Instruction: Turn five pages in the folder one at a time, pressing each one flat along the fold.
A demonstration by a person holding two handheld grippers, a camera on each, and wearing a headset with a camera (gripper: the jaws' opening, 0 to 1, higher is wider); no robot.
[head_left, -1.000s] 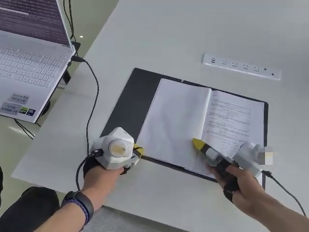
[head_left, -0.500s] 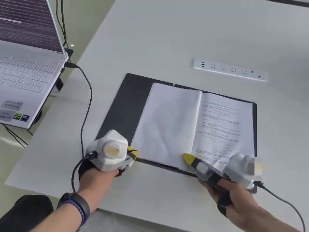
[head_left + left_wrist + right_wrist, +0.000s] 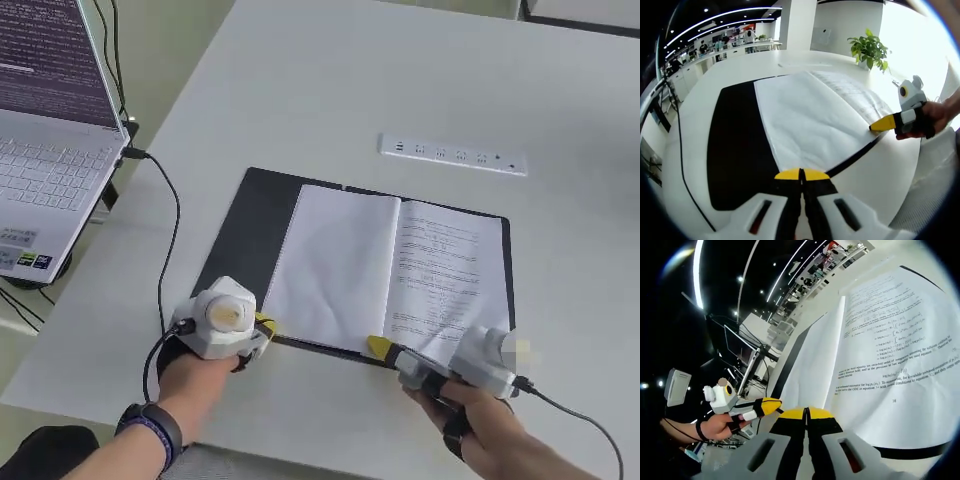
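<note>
The black folder [image 3: 245,225] lies open on the white table, with a blank white page [image 3: 335,260] on the left and a printed page [image 3: 445,270] on the right. My left gripper [image 3: 264,326] is shut, its yellow tips at the folder's near left edge beside the blank page [image 3: 805,115]. My right gripper [image 3: 380,346] is shut too, its tip at the near edge by the fold, just below the printed page [image 3: 890,325]. Each gripper view shows the other gripper: the right one [image 3: 877,126] and the left one [image 3: 771,404].
An open laptop [image 3: 45,150] stands at the left table edge with a black cable [image 3: 172,230] running toward my left hand. A white power strip [image 3: 452,155] lies beyond the folder. A potted plant [image 3: 869,47] stands far behind.
My right gripper has slid toward me along the fold, from mid-page to the folder's near edge. The left gripper has stayed at the near left corner. The head camera has shifted.
</note>
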